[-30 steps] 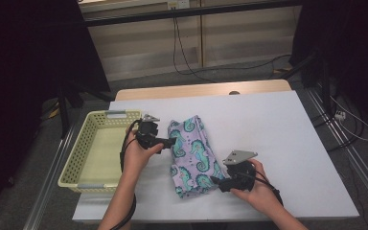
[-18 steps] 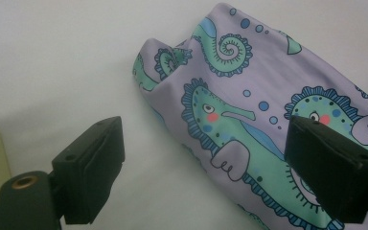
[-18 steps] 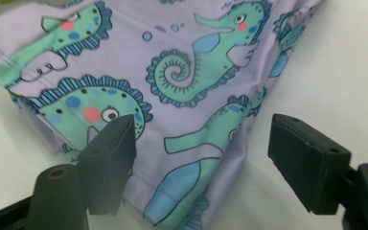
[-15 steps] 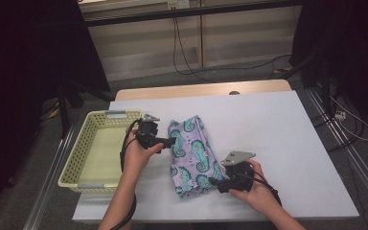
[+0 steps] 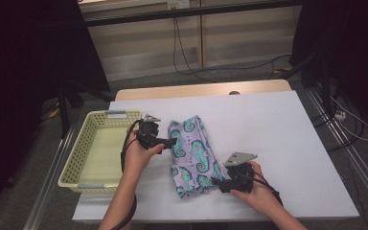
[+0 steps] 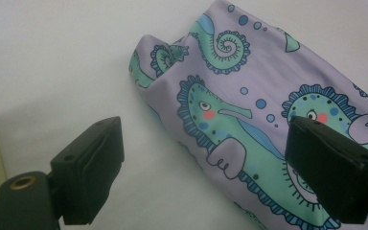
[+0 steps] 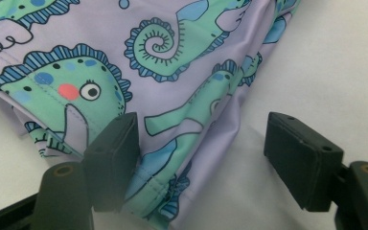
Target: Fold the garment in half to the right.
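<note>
Here, table [image 5: 278,143]: white top with a wooden far edge, on a grey floor.
Cloth [image 5: 194,155]: seahorse print, folded, centre of table.
Basket [image 5: 79,158]: yellow, left.
Left tool [image 5: 172,142]: jaws wide apart, gripping nothing, at cloth's left edge.
Right tool [image 5: 214,181]: jaws just closing, still apart, astride cloth's near corner.
</note>
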`<state>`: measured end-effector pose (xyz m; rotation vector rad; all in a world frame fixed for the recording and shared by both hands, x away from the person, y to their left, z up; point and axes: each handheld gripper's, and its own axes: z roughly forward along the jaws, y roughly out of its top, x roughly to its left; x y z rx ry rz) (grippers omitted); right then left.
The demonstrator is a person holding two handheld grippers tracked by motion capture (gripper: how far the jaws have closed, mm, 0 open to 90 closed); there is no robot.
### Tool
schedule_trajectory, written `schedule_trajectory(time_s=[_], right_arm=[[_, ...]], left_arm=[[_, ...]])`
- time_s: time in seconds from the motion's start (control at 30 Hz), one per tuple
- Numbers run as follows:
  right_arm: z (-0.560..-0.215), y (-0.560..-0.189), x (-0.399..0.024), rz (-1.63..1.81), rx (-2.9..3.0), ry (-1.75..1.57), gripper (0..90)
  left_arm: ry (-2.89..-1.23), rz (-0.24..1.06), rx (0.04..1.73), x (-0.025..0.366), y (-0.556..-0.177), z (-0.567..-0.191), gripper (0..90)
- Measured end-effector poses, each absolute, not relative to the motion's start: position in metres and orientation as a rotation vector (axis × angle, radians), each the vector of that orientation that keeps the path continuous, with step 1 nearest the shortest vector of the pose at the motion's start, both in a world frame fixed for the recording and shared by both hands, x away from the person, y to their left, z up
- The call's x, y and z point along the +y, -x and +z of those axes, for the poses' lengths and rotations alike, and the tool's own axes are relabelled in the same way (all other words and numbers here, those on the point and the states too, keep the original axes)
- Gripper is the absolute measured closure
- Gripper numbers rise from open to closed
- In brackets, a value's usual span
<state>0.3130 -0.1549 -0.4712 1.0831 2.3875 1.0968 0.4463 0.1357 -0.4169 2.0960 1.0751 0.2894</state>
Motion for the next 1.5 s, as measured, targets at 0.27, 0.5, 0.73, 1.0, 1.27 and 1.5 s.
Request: schedule_trajectory(time_s=[0.27,0.5,0.73,1.0,1.27,1.5], right_arm=[[-0.469,-0.309,-0.155,1.105,2.380,-1.115,47.4],[-0.469,-0.305,-0.153,1.120,2.374,-1.130,56.7],[-0.468,-0.303,-0.149,1.141,2.388,-1.140,83.4],[-0.461,-0.301,-0.154,1.151,2.389,-1.168,86.6],[-0.457,-0.294,-0.154,1.141,2.414,-1.130,86.8],[-0.457,-0.293,-0.158,1.155,2.424,-1.123,86.7]], left_arm=[[-2.097,0.268,1.068,0.131,-0.446,-0.416,12.2],[-2.106,0.269,1.067,0.131,-0.446,-0.417,11.8],[-2.067,0.259,1.097,0.129,-0.448,-0.418,9.6],[-2.062,0.258,1.094,0.127,-0.454,-0.420,2.1],[-2.041,0.206,1.151,0.120,-0.470,-0.421,18.5],[-2.055,0.280,1.210,0.113,-0.490,-0.430,25.4]])
